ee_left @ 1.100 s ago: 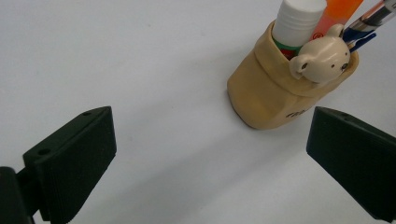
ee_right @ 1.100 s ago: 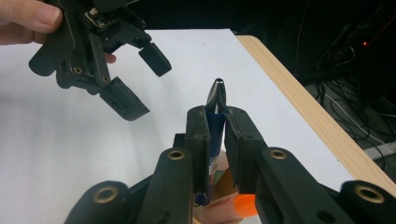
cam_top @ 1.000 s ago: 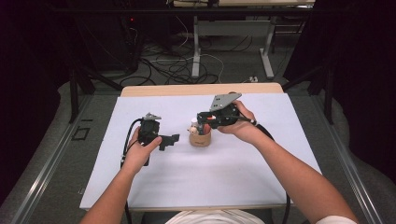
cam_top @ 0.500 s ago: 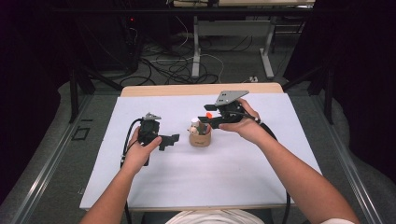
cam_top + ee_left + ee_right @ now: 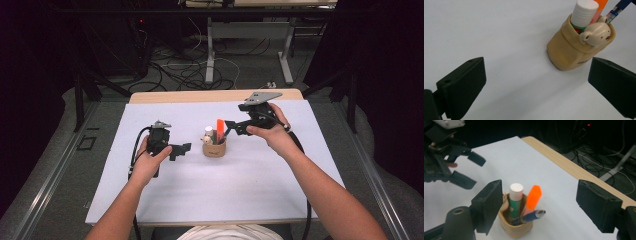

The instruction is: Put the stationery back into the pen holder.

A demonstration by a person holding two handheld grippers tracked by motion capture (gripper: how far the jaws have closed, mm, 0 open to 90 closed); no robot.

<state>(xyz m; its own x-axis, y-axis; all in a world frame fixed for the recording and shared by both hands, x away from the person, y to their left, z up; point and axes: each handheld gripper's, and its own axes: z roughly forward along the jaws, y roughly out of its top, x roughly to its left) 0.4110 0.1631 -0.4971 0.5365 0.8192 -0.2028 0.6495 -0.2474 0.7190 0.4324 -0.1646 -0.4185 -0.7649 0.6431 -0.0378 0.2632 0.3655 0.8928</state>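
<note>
Item: pen holder [image 5: 214, 148], upright at counter [image 5: 150, 200] centre, pens standing. Right claw [image 5: 229, 128] nearer, just right of it, jaws just opening, empty. Left claw [image 5: 183, 149] wide open, empty, to its left.

Tan bear pen cup [image 5: 214, 148], upright mid-table, holding orange highlighter [image 5: 219, 128], blue pen [image 5: 529, 217]

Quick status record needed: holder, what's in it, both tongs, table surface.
holder: tan pen holder with a bear head on its front, upright on the white sheet
contents: glue stick, orange highlighter, blue pen, all standing inside
right tongs: jaws have just been opening, nothing between them, above and beside the holder
left tongs: open, holding nothing, apart from the holder
table edge: bare wood strip beyond the sheet
</note>
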